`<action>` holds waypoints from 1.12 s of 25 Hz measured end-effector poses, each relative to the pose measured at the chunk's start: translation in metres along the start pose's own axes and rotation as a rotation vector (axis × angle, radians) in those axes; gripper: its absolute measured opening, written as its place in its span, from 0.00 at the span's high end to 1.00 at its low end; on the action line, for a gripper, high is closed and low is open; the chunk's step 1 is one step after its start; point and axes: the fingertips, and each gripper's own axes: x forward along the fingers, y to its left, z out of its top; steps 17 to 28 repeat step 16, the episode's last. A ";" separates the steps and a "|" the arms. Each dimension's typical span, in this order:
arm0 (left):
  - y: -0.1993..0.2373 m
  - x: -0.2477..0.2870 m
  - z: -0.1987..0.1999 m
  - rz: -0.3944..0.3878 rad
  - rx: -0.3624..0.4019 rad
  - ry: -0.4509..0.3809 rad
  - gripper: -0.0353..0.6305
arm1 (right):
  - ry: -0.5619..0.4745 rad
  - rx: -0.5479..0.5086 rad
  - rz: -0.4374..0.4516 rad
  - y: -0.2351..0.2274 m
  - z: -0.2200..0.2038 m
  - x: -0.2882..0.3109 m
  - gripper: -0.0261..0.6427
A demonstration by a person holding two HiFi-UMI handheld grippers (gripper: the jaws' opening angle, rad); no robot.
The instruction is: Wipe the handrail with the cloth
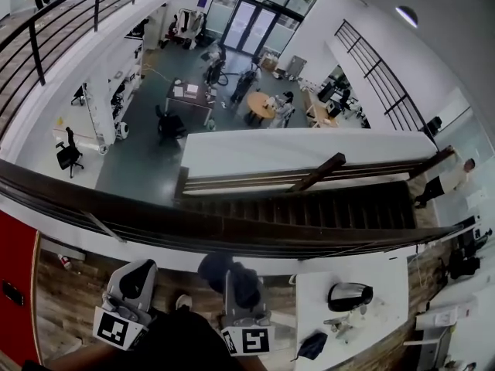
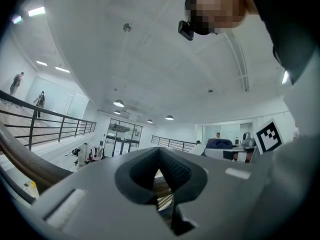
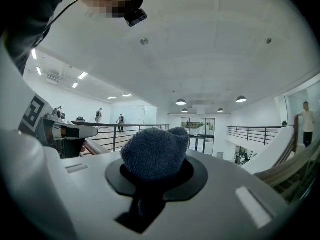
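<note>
The left gripper (image 1: 138,275), at seven o'clock in the head view, and the right gripper (image 1: 241,286), at six, are pale grey shells with dark ribbed pads (image 2: 177,171). Each carries a black-and-white marker cube (image 1: 120,329). The person wears dark clothing (image 1: 182,346) and a small black head camera (image 2: 186,29).

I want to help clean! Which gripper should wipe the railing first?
Right. The right gripper already pinches the blue cloth in its jaws, close to the handrail. The left gripper is shut and empty.
</note>
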 end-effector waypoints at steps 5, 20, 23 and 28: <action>0.003 0.001 0.000 -0.015 0.005 -0.010 0.95 | -0.015 0.015 -0.017 0.004 0.000 0.001 0.85; 0.006 0.005 -0.012 -0.041 0.030 0.032 0.95 | -0.050 0.056 -0.046 -0.003 0.002 0.000 0.85; 0.006 0.005 -0.012 -0.041 0.030 0.032 0.95 | -0.050 0.056 -0.046 -0.003 0.002 0.000 0.85; 0.006 0.005 -0.012 -0.041 0.030 0.032 0.95 | -0.050 0.056 -0.046 -0.003 0.002 0.000 0.85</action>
